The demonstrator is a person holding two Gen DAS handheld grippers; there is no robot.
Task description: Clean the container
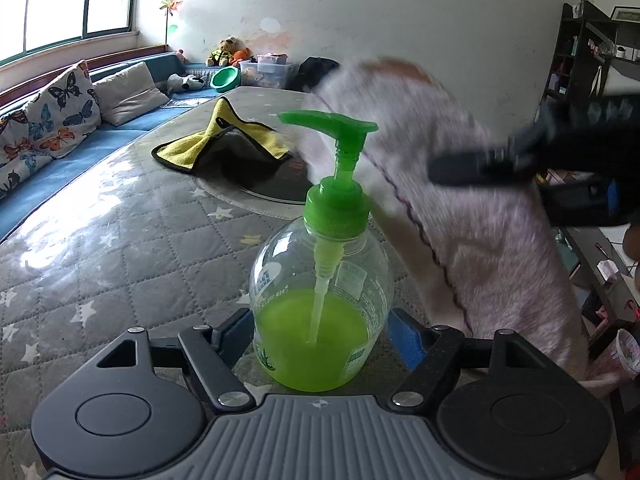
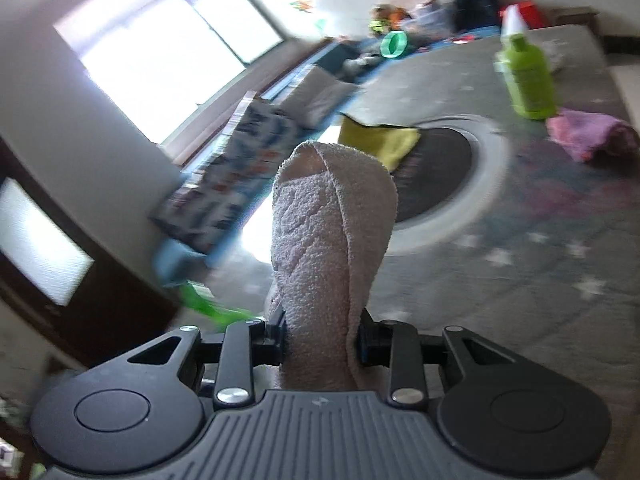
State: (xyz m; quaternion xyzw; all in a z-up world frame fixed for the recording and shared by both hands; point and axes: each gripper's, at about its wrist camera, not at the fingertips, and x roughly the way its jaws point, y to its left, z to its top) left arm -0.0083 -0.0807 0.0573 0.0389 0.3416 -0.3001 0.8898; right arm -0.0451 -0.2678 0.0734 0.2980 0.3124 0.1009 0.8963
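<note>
- We see the left gripper (image 1: 322,334) with its jaws clamped on the lower body of a clear pump bottle (image 1: 320,304), which stands upright on the quilted grey tabletop (image 1: 120,240)
- The bottle is about a third full of green liquid and wears a green pump head (image 1: 330,128) whose spout points left in the left wrist view
- Our right gripper (image 2: 322,344) has its jaws closed on a bunched pale pink towel (image 2: 332,236); the cloth sticks out forward past the fingers in a folded roll
- In the left wrist view the same towel (image 1: 460,216) hangs blurred just right of the bottle, close behind the pump head; we cannot tell whether it touches it
- A yellow cloth with a dark edge (image 1: 224,140) lies farther back on the tabletop, partly over a dark round plate with a pale rim (image 2: 448,184)
- In the right wrist view, a green spray bottle (image 2: 526,76) stands far across the tabletop, with a crumpled purple cloth (image 2: 588,136) just beside it
- A blue bench with cushions (image 1: 60,120) runs along the window beyond the tabletop
</note>
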